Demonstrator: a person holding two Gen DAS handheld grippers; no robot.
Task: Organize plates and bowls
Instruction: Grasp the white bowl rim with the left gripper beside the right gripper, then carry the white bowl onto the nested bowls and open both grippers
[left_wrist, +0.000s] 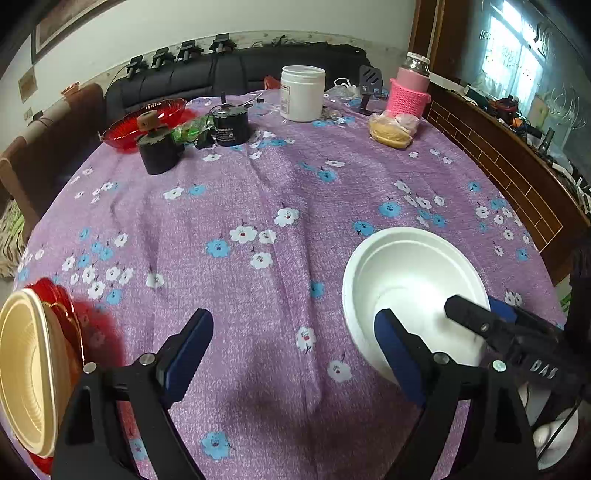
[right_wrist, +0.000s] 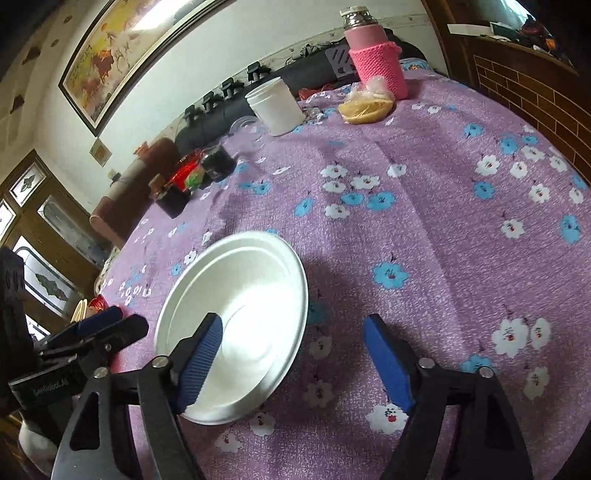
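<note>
White bowl shown on the bench, near its front edge. Left tool released just left of the bowl; right tool released over its rim, nothing grasped.

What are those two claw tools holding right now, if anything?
Nothing. The left gripper is open over bare tablecloth. The right gripper is open too: one finger reaches over the white bowl, but nothing is clamped.

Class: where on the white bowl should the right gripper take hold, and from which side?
Grip the white bowl by its thin flared rim on the near side, one pad inside, one outside. It sits upright, and its body is too wide for the right gripper.
</note>
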